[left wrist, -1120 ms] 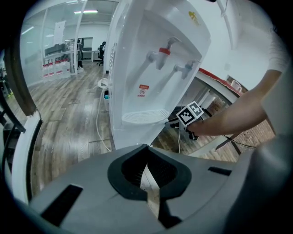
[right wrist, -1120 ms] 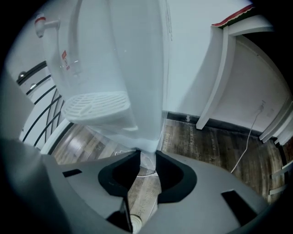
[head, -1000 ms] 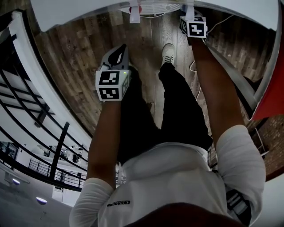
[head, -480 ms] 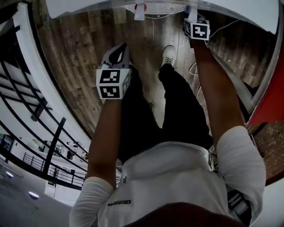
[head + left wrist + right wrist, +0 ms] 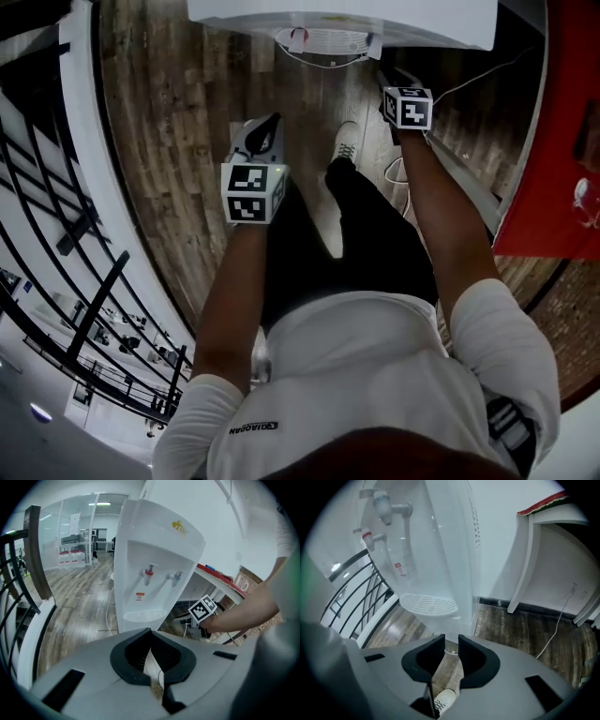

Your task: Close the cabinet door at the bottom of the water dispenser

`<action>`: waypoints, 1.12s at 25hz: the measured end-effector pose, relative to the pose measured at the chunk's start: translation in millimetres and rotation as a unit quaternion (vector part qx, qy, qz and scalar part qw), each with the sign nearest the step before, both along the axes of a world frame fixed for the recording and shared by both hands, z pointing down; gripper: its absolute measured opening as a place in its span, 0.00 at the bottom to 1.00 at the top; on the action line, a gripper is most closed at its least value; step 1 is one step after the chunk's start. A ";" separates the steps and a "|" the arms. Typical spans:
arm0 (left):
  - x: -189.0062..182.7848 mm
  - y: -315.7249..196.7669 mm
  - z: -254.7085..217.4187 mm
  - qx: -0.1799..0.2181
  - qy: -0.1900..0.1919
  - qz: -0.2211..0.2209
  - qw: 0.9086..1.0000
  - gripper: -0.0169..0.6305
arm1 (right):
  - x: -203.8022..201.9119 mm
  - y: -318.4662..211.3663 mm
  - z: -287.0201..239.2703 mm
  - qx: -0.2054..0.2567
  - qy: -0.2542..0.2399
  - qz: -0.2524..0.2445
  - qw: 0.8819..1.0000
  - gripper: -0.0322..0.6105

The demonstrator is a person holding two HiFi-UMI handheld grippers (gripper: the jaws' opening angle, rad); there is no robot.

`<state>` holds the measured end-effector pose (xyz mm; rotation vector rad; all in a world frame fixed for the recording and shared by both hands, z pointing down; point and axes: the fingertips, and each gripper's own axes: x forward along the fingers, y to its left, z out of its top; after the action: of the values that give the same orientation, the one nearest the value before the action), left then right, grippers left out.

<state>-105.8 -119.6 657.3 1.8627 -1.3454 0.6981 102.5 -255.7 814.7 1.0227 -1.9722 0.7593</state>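
The white water dispenser point(image 5: 337, 19) stands just ahead of me; its red tap point(image 5: 150, 571), blue tap point(image 5: 176, 577) and drip tray point(image 5: 143, 616) face the left gripper view. Its lower cabinet is hidden behind the gripper bodies, so the door cannot be judged. My left gripper point(image 5: 265, 127) hangs over the floor in front of the dispenser, jaw tips touching point(image 5: 149, 631), nothing held. My right gripper point(image 5: 389, 80) is close to the dispenser's front right corner point(image 5: 459, 597). Its jaws point(image 5: 451, 638) are closing, with a narrow gap and nothing between them.
Wooden floor point(image 5: 187, 112) lies all around, with my shoe point(image 5: 347, 145) near the dispenser. A black railing point(image 5: 56, 234) runs along the left. A red-topped white table point(image 5: 553, 141) stands at the right, its leg point(image 5: 525, 559) close by. A white cable point(image 5: 398, 169) trails on the floor.
Both grippers have risen and drawn back a little from the dispenser. The head view has shifted, so the dispenser's top and the red table show more.
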 end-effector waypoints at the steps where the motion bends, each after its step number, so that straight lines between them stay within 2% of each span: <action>1: 3.4 3.8 -8.2 0.001 0.000 -0.002 1.000 0.01 | -0.4 7.5 -8.3 -0.005 -0.005 -0.006 1.000 0.21; 5: 14.9 19.8 -48.7 0.004 -0.001 -0.003 1.000 0.01 | -1.8 40.3 -48.2 -0.022 -0.029 -0.032 0.999 0.20; 10: 9.8 28.0 -111.9 0.031 0.013 -0.011 0.999 0.01 | -16.3 56.7 -119.7 -0.014 -0.100 -0.037 0.994 0.20; 14: 14.1 36.0 -165.3 0.057 0.037 0.019 0.998 0.01 | -25.1 80.3 -190.0 -0.009 -0.164 -0.031 0.986 0.20; 18: 17.7 42.7 -206.8 0.095 0.070 0.060 0.991 0.01 | -55.3 116.8 -263.2 -0.033 -0.281 -0.042 0.958 0.14; 23: 9.0 77.3 -257.2 0.131 0.097 0.106 0.981 0.01 | -102.6 174.2 -367.7 -0.012 -0.403 -0.030 0.915 0.12; 25: 0.3 106.3 -281.3 0.143 0.103 0.128 0.976 0.01 | -122.7 204.0 -404.8 0.003 -0.427 -0.025 0.904 0.12; 28: -18.5 143.4 -312.6 0.167 0.114 0.144 0.969 0.01 | -147.3 241.3 -451.2 0.036 -0.446 -0.026 0.894 0.12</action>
<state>-124.3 23.7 344.8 2.3602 -1.1045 0.3964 -44.7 -14.5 363.5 0.6942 -2.7956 1.2862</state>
